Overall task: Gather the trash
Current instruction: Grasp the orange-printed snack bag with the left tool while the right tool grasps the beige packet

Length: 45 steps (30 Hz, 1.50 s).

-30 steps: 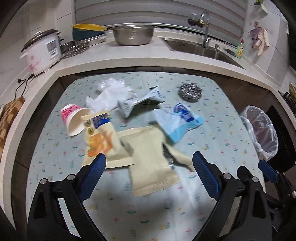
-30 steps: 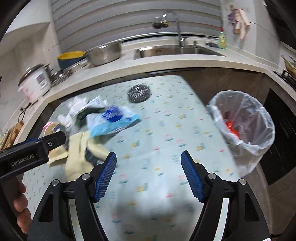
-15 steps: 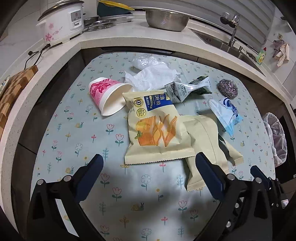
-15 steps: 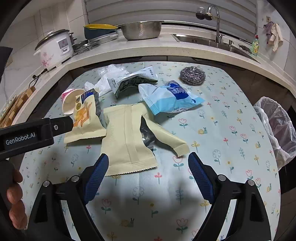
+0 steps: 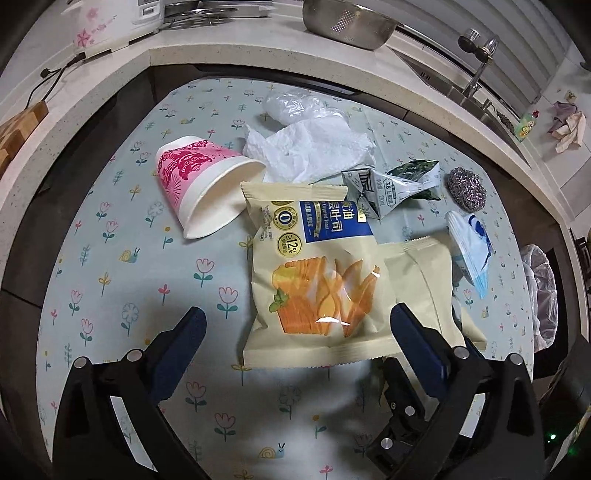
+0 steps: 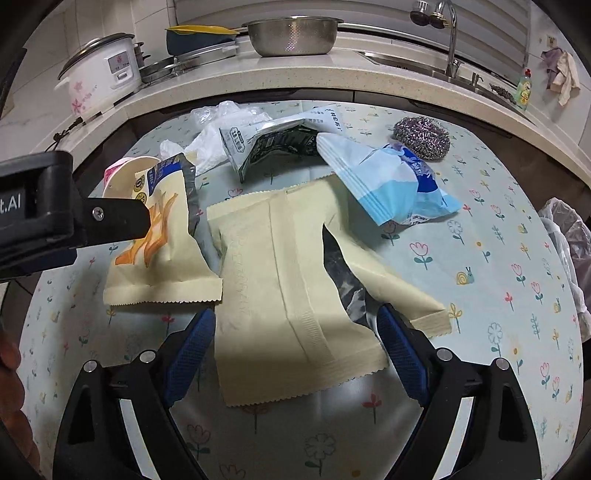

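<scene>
Trash lies on the flowered table. In the left wrist view, my left gripper (image 5: pixel 299 345) is open, its jaws either side of the near edge of a cream toast bag (image 5: pixel 317 277). Beyond it lie a pink paper cup (image 5: pixel 195 184) on its side, a white tissue (image 5: pixel 314 147), a crushed carton (image 5: pixel 391 188) and a blue wrapper (image 5: pixel 469 251). In the right wrist view, my right gripper (image 6: pixel 295 347) is open over the near end of a plain cream torn wrapper (image 6: pixel 280 280). The toast bag (image 6: pixel 162 251), carton (image 6: pixel 273 144) and blue wrapper (image 6: pixel 388 184) lie beyond.
A steel scourer (image 6: pixel 421 138) sits at the table's far right. A bin with a clear bag (image 5: pixel 543 295) stands off the right edge; it also shows in the right wrist view (image 6: pixel 569 243). A counter with rice cooker (image 6: pixel 99 74), steel bowl (image 6: pixel 291 35) and sink runs behind.
Both grippers have moved forward and down toward the trash. The left one has closed in on the toast bag, the right one on the plain cream wrapper. Both stay open.
</scene>
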Tool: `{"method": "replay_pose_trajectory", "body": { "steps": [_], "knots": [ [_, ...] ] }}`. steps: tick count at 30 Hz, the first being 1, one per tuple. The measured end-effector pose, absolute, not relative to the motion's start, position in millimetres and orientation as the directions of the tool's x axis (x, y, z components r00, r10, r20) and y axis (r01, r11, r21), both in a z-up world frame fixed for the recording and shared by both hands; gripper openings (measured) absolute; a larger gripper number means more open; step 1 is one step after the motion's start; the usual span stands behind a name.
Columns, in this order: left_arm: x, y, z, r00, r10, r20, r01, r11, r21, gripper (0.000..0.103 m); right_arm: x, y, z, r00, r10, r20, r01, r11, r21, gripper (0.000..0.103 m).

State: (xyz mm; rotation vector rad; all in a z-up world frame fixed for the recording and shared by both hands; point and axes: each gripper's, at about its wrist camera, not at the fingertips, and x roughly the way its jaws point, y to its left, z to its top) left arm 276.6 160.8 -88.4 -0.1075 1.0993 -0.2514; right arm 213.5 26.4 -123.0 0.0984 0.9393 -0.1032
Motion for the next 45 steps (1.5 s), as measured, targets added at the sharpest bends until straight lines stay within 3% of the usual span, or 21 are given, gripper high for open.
{"method": "replay_pose_trajectory", "body": {
  "steps": [5,9,16,18,19,26,45],
  "knots": [
    [279.1,152.0,-93.2,0.423,-0.258,-0.868,0.17,0.964,-0.204,0.095,206.3,17.8,-120.3,0.587,-0.035,-0.809,0.126,0.991,0.049,0.068],
    [282.2,141.0,-97.5,0.425,-0.247,-0.871,0.189,0.965,-0.182,0.095,198.2,5.1,-115.7,0.587,-0.031,-0.809,0.144,0.987,0.067,0.064],
    [290.6,127.3,-118.5,0.388,-0.257,-0.885,0.202,0.961,-0.19,0.095,184.4,-5.5,-112.0,0.584,-0.036,-0.811,0.151,0.986,0.065,0.063],
    [290.1,125.2,-122.3,0.383,-0.257,-0.887,0.211,0.959,-0.187,0.089,181.6,-7.0,-110.5,0.586,-0.036,-0.809,0.151,0.986,0.065,0.063],
    [289.1,124.6,-124.2,0.372,-0.264,-0.89,0.221,0.956,-0.192,0.079,180.3,-7.5,-109.6,0.588,-0.038,-0.808,0.151,0.986,0.063,0.063],
    [268.8,129.0,-111.9,0.379,-0.29,-0.879,0.242,0.948,-0.209,0.067,168.9,-10.3,-104.5,0.596,-0.026,-0.802,0.15,0.985,0.08,0.063],
    [180.7,104.1,-48.6,0.462,-0.336,-0.821,0.352,0.919,-0.178,0.064,93.5,-31.2,-54.8,0.69,-0.058,-0.722,0.181,0.979,0.094,0.064]
  ]
}}
